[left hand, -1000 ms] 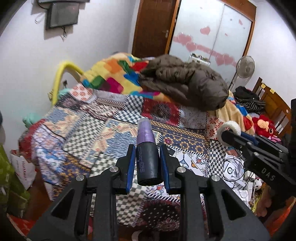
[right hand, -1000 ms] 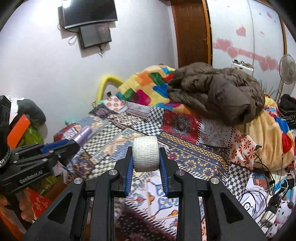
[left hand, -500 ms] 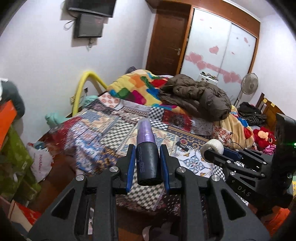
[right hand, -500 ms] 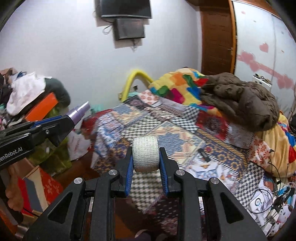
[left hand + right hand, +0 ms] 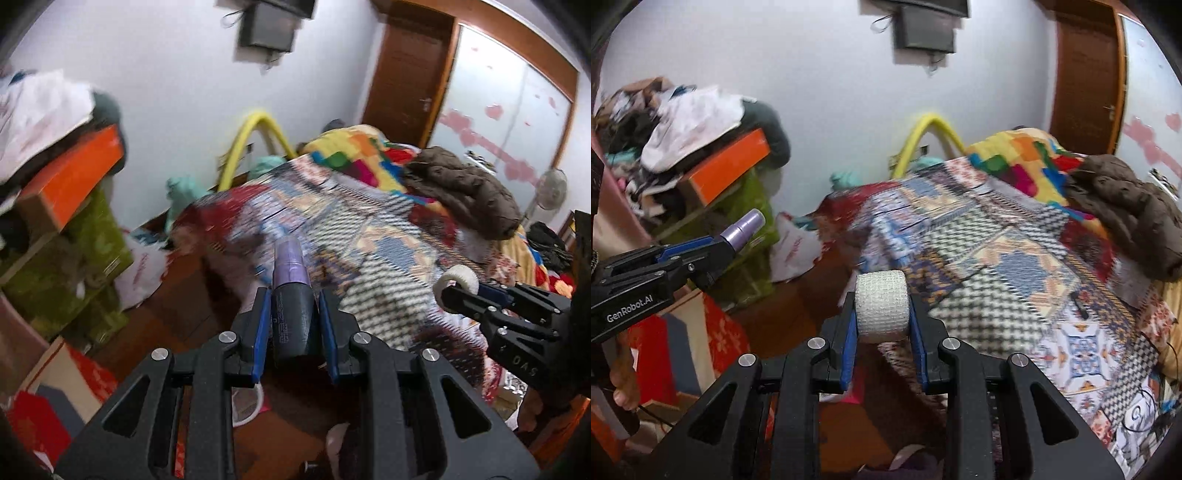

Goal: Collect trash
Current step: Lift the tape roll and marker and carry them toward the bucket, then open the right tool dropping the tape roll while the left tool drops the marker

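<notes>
My left gripper [image 5: 292,314] is shut on a dark spray bottle [image 5: 291,317] with a purple cap, held upright above the floor by the bed's foot. It also shows at the left of the right wrist view [image 5: 713,251]. My right gripper [image 5: 882,314] is shut on a white bandage roll [image 5: 882,310], held in the air over the floor. The roll also shows at the right of the left wrist view [image 5: 460,278]. Both grippers are side by side, apart.
A bed with a patchwork blanket [image 5: 1015,258] and a brown jacket [image 5: 1126,210] fills the right. Stacked green and orange boxes with clothes [image 5: 713,173] stand at the left. A white plastic bag [image 5: 792,247] lies on the wooden floor [image 5: 798,314]. A yellow hoop [image 5: 258,144] leans on the wall.
Both grippers have pulled back from the bed and swung left toward the floor and boxes. Each still holds its object.
</notes>
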Tool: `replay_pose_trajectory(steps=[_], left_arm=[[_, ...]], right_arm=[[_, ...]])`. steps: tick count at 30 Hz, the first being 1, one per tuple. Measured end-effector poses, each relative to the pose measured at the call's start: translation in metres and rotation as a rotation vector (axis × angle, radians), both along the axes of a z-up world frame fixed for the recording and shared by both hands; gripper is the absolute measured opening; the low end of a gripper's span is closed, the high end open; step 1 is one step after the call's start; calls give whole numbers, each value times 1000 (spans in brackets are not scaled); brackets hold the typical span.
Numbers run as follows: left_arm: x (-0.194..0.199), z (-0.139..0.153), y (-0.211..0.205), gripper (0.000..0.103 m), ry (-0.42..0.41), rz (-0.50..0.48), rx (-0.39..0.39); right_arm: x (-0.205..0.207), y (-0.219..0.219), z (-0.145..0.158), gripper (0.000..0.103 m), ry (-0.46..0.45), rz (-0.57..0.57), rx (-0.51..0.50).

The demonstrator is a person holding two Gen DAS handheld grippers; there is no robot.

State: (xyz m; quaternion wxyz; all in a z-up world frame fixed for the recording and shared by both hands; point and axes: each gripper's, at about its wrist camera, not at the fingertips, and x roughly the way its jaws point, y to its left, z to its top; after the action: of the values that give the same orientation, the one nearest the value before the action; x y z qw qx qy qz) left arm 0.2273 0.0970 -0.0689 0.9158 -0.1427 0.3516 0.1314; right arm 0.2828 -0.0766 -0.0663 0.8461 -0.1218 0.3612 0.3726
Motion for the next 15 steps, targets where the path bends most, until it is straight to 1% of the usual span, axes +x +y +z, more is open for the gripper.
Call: replay_pose_trajectory(steps=[5, 10, 15], left_arm=[[-23, -37, 41, 26, 63, 75, -47], [-33, -78, 67, 26, 136, 121, -88], [-35, -139, 85, 26, 265, 149, -130]], right_arm=[[-12, 46, -24, 23, 50, 71, -38], [-23, 89, -56, 23, 106, 138, -89], [-30, 123, -96, 23, 189, 192, -153]])
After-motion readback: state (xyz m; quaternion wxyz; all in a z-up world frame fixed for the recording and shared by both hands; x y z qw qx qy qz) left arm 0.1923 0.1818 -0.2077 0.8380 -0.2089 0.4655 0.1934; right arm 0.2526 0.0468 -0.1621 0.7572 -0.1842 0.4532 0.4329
